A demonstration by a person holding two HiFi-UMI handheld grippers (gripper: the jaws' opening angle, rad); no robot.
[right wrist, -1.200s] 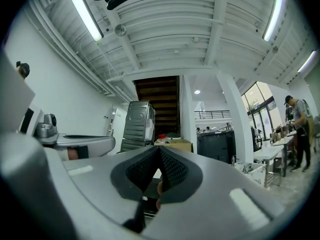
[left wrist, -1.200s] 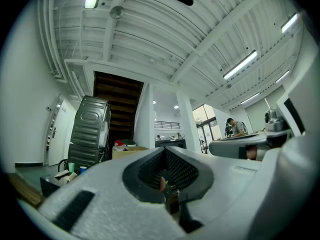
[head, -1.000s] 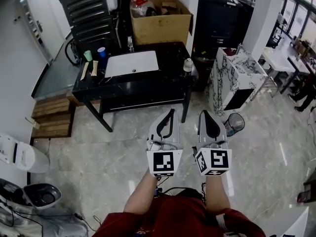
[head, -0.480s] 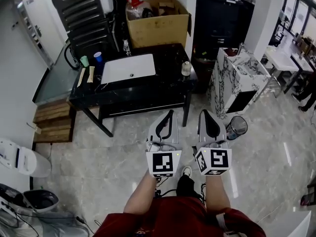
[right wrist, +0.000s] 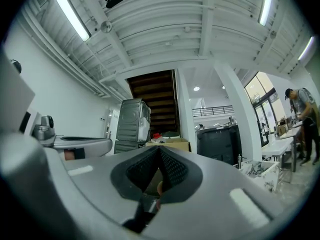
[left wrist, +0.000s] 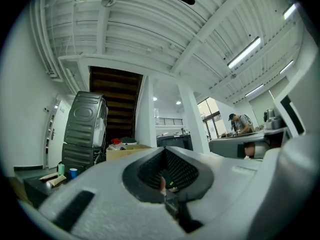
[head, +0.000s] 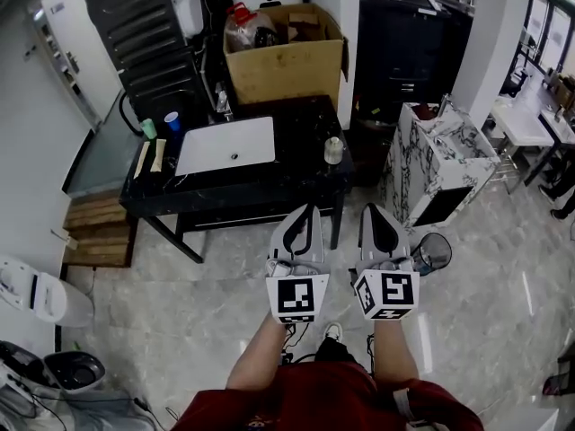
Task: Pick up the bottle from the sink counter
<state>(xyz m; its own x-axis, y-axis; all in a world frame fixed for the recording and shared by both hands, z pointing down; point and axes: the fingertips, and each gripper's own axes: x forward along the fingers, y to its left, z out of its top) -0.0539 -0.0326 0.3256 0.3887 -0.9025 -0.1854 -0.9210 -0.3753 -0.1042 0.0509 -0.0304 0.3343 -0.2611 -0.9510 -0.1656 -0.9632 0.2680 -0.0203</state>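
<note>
- Black sink counter (head: 305, 173): ahead of both tongs, not yet within reach.
- White basin (head: 225, 145): ahead and to the left of the left gripper (head: 310, 207).
- The left gripper and right gripper (head: 368, 207): side by side, jaws pressed together, nothing between them.
- Small bottle (head: 333, 150): upright on the counter's right end, ahead between the two tongs, untouched.
- Progress: approach only; reaching, opening, gripping and lifting all remain.
</note>
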